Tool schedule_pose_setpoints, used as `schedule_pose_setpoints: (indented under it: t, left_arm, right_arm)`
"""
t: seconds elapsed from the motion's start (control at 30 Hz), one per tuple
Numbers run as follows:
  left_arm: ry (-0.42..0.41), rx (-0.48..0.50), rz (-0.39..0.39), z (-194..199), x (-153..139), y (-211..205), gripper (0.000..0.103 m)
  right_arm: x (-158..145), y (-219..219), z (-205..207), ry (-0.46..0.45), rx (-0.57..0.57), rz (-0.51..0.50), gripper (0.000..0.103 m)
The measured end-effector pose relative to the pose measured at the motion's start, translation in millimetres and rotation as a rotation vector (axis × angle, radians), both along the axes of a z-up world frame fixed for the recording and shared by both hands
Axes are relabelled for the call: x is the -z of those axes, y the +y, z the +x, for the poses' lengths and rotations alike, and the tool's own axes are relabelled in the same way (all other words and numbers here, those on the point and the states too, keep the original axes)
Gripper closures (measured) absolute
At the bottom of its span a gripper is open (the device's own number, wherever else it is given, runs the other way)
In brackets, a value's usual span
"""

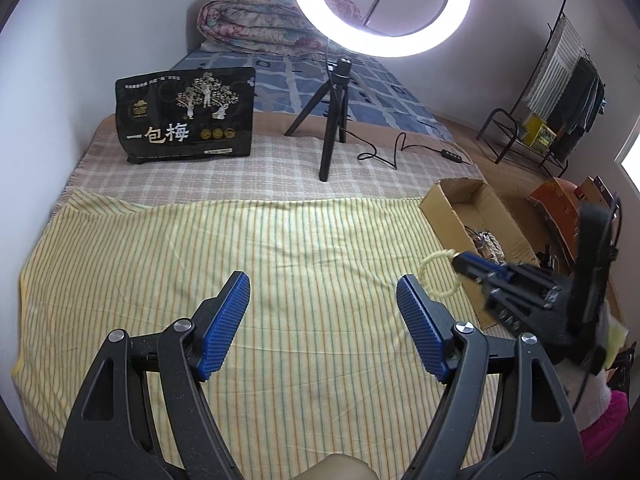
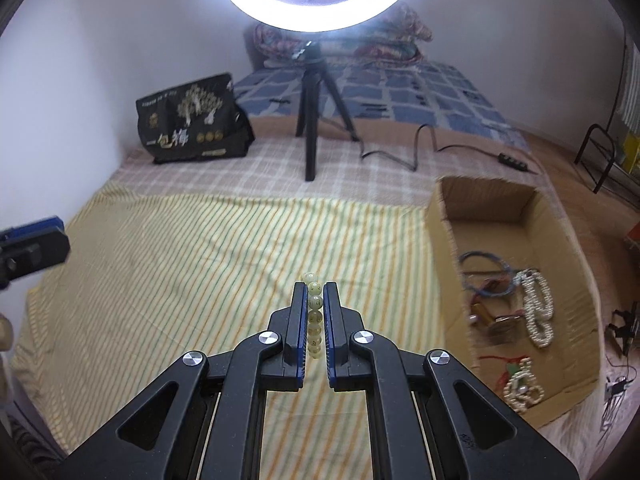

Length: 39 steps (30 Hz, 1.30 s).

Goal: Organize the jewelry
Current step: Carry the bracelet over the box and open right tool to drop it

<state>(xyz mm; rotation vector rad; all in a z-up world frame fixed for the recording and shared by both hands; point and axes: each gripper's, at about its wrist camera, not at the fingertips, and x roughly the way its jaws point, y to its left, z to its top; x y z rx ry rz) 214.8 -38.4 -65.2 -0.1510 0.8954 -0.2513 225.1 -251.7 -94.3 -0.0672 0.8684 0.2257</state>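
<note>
Two cloths cover the bed: a yellow striped cloth (image 1: 224, 264) in front and a checked blanket (image 1: 248, 168) behind it. On the checked part stand a black printed bag (image 1: 186, 116) against the wall and a ring light (image 1: 380, 8) on a small black tripod (image 1: 334, 120), its cable trailing off to the right. A cardboard box (image 2: 444, 232) sits at the right edge of the striped cloth, open at the top; inside lie white bead strings (image 2: 538, 304), a blue cord (image 2: 486, 276) and a few smaller pieces (too blurred to name).

The left gripper (image 1: 322, 300) hangs over the bare striped cloth with its blue pads wide apart and nothing between them. The right gripper (image 2: 314, 292) is closed on a pale green bead bracelet (image 2: 315, 312): several beads line up between its fingers, and in the left wrist view the rest of the loop (image 1: 438, 274) hangs free from the tips, above the cloth just beside the box.
</note>
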Motion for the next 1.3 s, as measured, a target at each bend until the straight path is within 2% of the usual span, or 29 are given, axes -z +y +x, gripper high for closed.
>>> schedule_pose_setpoints:
  t: [0.33,0.57,0.8,1.3]
  left_arm:
    - [0.012,0.071,0.022,-1.4,9.0,-37.6,0.025]
    - [0.031,0.130,0.046,-2.5,22.0,-65.9,0.025]
    - [0.050,0.169,0.057,-2.8,37.4,-89.4,0.025]
    - [-0.006,0.263,0.096,-16.1,44.9,-133.6,0.025]
  right_arm:
    - [-28.9,-52.6,5.9,-0.076,0.094,0.039,0.097]
    - [-38.5,-90.6,19.9,-0.110,0.164,0.042,0.097]
    - [-29.5,-124.0,40.9,-0.110,0.232,0.017,0.097]
    - [-6.9,-164.0,77.9,-0.099,0.326,0.012,0.097]
